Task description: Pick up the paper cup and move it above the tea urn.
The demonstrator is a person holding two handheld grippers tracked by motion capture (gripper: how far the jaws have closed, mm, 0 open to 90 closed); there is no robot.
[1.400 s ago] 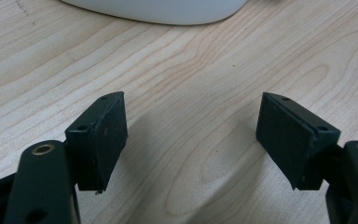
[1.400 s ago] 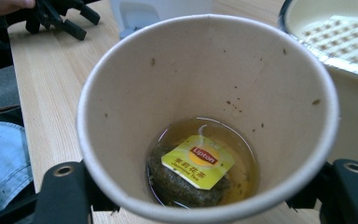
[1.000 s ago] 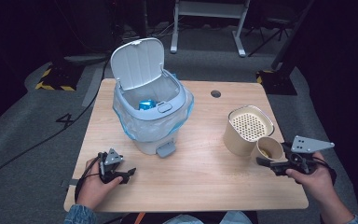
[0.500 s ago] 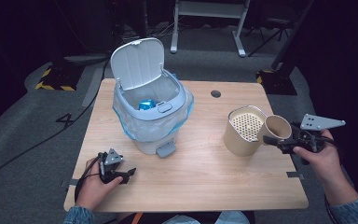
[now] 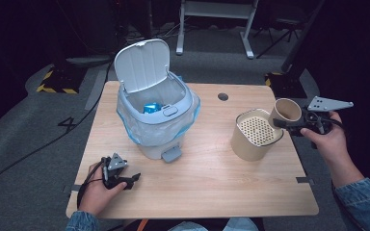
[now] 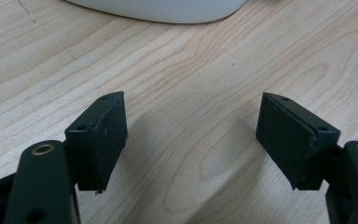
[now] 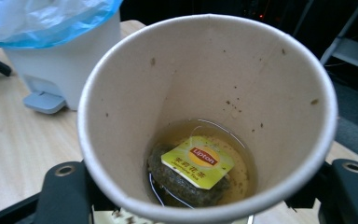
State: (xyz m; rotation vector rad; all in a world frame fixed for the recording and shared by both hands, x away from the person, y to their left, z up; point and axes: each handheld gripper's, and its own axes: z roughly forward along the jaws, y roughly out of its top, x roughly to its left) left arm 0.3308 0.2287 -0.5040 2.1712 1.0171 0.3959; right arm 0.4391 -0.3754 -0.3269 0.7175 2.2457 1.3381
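On the wooden table (image 5: 197, 178), the right tongs (image 5: 280, 123) pinch a paper cup (image 5: 285, 110) beside the strainer tub (image 5: 254, 134) — tip slowly over the mesh, catching the tea bag (image 7: 196, 164). The left tongs (image 5: 134, 179) rest spread, empty.

Cup (image 5: 287, 110) above strainer pot (image 5: 255, 134), right of bin (image 5: 155, 113).

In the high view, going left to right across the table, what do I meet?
Left tool resting open on the wood → white pedal bin with blue liner and raised lid → tan cylinder with perforated top → tan paper cup held in the right tool.
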